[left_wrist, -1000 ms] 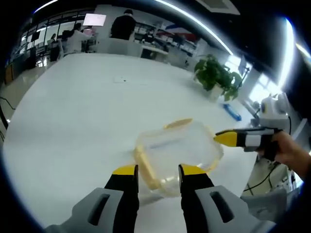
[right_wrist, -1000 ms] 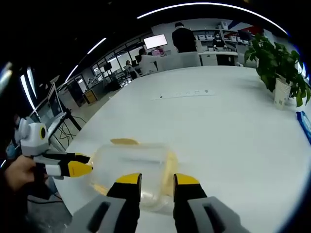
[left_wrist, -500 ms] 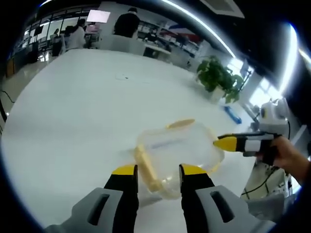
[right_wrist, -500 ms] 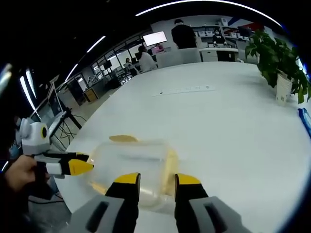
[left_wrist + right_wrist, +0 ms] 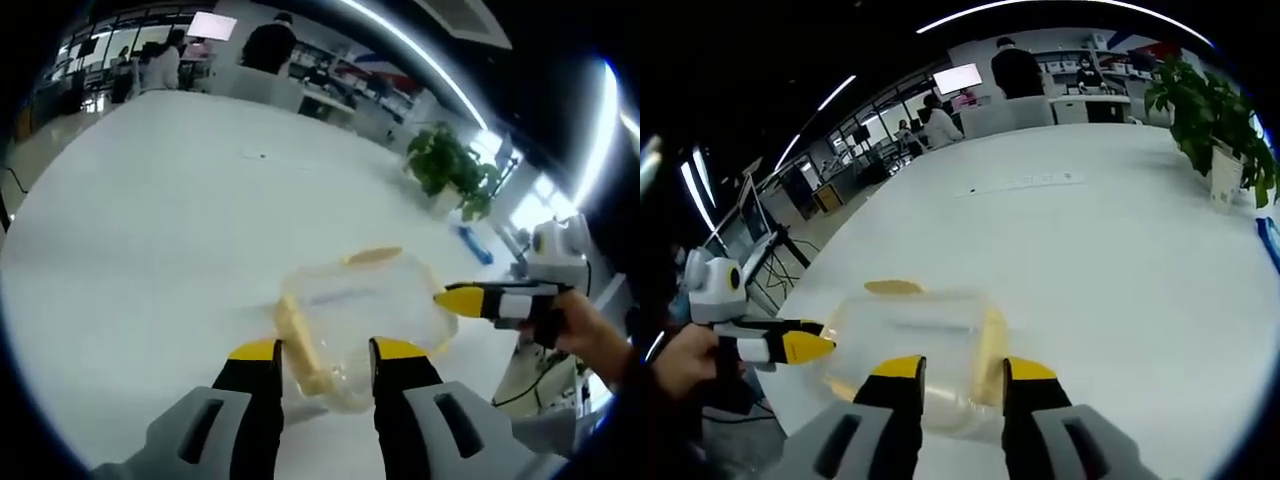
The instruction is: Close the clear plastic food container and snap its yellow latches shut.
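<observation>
Big white table [image 5: 150, 230], broad and glossy, running off toward a busy open office at 12 o'clock. Clear plastic food container [image 5: 360, 320] sitting on it, lid on top, just beyond the left gripper [image 5: 322, 352], whose jaws stand parted, nothing between them. Yellow latch [image 5: 300, 345] along the container's near-left edge, another latch [image 5: 370, 255] sticking out flat at the far side, toward 12. Right gripper [image 5: 450, 298] coming in from 3 o'clock, yellow tip at the container's rim; open or clenched, cannot tell from this angle. Potted plant [image 5: 450, 165] at 1 o'clock on the table, blue object [image 5: 475, 243] lying just past it.

From the right gripper view: same container [image 5: 915, 345] right ahead of the right gripper [image 5: 963, 370], jaws apart and empty. Left gripper [image 5: 805, 347] entering at 9 o'clock, tip beside the container wall. Plant [image 5: 1215, 110] at 2 o'clock. People [image 5: 1018, 72] and a lit screen [image 5: 958, 78] at the far end of the room, long ceiling lights overhead.
</observation>
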The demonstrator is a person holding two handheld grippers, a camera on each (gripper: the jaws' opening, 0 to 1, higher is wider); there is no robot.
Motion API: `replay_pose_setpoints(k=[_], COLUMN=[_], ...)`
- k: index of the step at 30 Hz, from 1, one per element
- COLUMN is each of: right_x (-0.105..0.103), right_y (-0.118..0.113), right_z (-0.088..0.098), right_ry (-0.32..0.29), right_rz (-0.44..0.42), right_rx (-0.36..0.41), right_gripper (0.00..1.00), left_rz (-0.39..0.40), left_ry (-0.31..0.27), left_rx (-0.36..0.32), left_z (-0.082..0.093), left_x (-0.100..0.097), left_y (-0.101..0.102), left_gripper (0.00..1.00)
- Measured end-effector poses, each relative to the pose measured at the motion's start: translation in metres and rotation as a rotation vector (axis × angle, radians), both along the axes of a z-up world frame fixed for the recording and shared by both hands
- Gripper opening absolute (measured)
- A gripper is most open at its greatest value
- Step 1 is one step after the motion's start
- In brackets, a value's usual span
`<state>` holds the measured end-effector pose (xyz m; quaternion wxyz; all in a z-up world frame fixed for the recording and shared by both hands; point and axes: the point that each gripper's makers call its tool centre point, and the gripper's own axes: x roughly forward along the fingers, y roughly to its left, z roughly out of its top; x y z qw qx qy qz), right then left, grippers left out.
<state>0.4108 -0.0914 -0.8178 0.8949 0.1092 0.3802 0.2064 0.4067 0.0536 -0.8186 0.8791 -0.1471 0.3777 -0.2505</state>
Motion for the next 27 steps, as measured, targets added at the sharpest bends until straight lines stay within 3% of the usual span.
replay_pose_setpoints(k=[10, 27], right_x=[0.0004, 0.0012], right_y=[0.0005, 0.0010], right_z=[-0.0005, -0.0025], right_ry=[0.022, 0.085], right_rz=[0.022, 0.075], right_rx=[0.009, 0.036], right_gripper=[0.29, 0.29], left_rz=[-0.004, -0.100], left_ry=[0.007, 0.022], left_rx=[-0.010, -0.015], left_z=[-0.0005, -0.0017], left_x=[0.0007, 0.0014], left_y=[-0.0018, -0.0007], left_gripper=[0.33, 0.31])
